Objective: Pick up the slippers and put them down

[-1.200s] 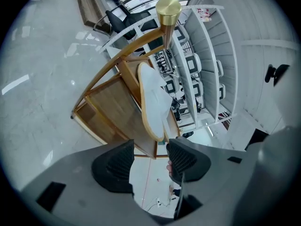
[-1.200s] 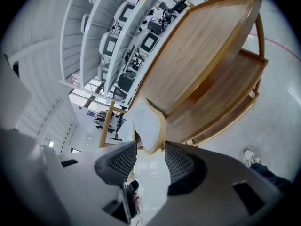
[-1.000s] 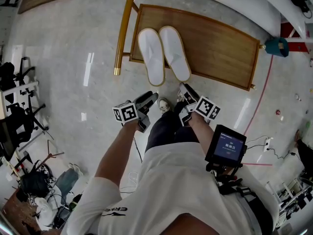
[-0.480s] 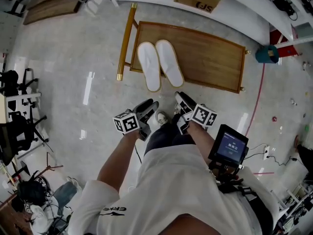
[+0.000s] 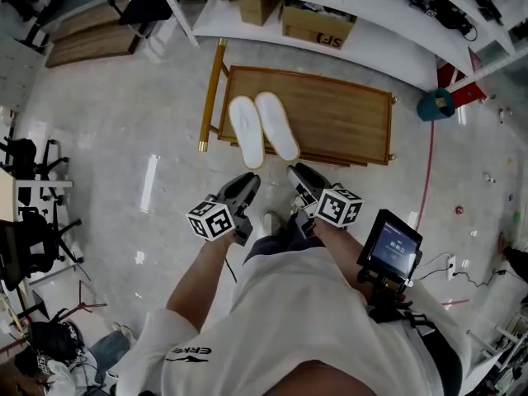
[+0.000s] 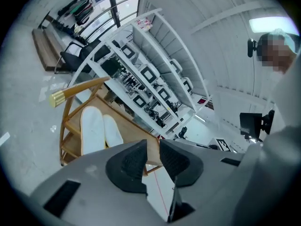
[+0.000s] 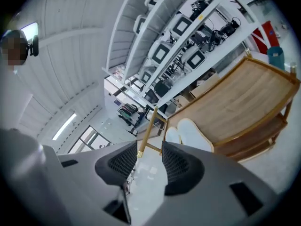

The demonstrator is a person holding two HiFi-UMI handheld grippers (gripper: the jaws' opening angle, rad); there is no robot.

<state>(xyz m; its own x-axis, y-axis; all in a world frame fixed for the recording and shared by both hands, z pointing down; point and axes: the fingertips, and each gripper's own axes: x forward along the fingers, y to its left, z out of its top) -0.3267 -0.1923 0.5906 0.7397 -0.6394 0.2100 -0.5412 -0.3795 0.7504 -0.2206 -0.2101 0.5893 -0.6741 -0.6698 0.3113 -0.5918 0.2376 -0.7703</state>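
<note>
Two white slippers lie side by side, soles up, on the left end of a low wooden rack. Both grippers hang well short of them, above the floor in front of the rack. My left gripper holds nothing; its jaws have just been closing, and a narrow gap still shows between the pads. My right gripper stands open and empty. The left gripper view shows the slippers beyond the left gripper. The right gripper view has the slippers past the right gripper.
A gold-tipped wooden pole runs along the rack's left side. White shelving with cardboard boxes stands behind it. A teal bucket sits at the right, office chairs at the left. A screen device hangs at the person's waist.
Both grippers have risen with the person, so the rack and slippers look smaller and farther off. The slippers lie where they were.
</note>
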